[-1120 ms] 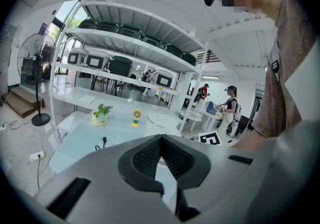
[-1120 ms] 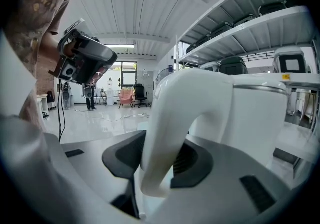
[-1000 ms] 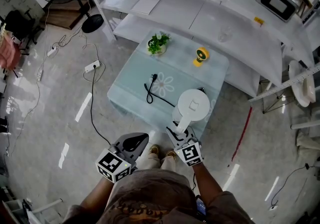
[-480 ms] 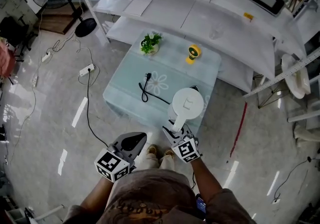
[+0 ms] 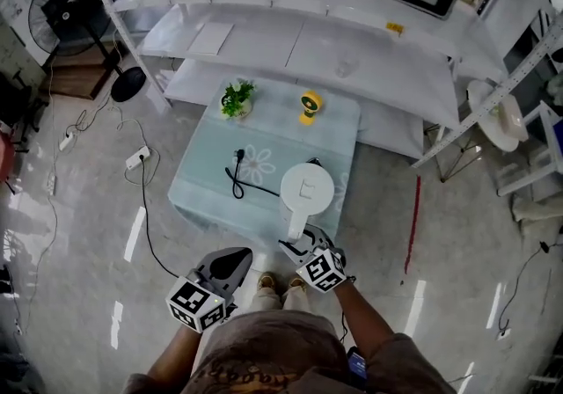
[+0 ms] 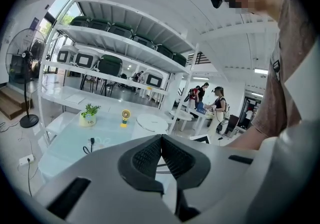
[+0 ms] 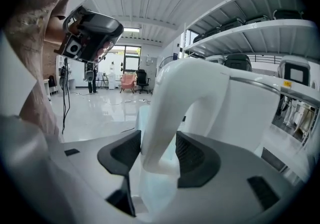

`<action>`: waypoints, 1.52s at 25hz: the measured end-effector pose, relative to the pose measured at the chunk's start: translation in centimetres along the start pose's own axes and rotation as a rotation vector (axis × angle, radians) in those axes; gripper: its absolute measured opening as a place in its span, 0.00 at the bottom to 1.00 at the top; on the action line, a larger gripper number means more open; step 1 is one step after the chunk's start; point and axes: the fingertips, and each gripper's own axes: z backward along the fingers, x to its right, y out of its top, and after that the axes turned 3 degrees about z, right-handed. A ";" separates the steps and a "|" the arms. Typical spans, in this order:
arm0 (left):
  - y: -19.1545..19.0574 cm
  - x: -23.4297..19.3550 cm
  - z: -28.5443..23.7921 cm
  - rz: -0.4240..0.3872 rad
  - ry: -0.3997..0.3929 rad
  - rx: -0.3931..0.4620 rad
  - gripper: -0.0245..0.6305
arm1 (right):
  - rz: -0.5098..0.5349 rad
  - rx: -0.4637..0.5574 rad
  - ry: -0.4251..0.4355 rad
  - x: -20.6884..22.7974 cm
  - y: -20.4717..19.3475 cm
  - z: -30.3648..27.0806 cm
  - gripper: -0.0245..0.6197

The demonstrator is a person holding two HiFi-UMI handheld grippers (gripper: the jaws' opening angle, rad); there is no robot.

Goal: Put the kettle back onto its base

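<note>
The white kettle [image 5: 306, 190] stands upright on the near right part of the pale green low table [image 5: 207, 194]. Its base is hidden beneath it, and a black power cord [image 5: 239, 181] runs to it from the left. My right gripper [image 5: 296, 243] reaches in from the near side with the kettle's curved white handle [image 7: 170, 103] between its jaws. The jaws are opening, and a thin gap shows beside the right pad [image 7: 192, 155]. My left gripper [image 5: 236, 256] hovers off the table's near edge, shut and holding nothing. The kettle's lid [image 6: 150, 124] shows beyond it.
A small potted plant [image 5: 235, 98] and a little yellow fan [image 5: 308, 104] stand at the table's far side. White shelving [image 5: 352, 40] with appliances lies behind. A power strip [image 5: 138, 157] with cables is on the floor to the left. Other people [image 6: 218, 105] stand far off.
The kettle and my right gripper have come down slightly at the table's near right part, and the jaws have spread around the handle. The left gripper has hardly moved.
</note>
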 end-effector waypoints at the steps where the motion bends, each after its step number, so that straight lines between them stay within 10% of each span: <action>1: 0.2 0.2 -0.1 -0.003 -0.007 0.001 0.07 | -0.003 -0.003 -0.005 0.1 0.0 0.4 0.39; 26: 6.3 5.7 -5.7 -0.101 -0.249 0.098 0.07 | -0.134 0.086 -0.435 6.5 7.3 20.0 0.34; 38: 8.9 4.8 -5.1 -0.156 -0.186 0.170 0.07 | -0.348 0.250 -0.609 6.7 9.8 25.7 0.23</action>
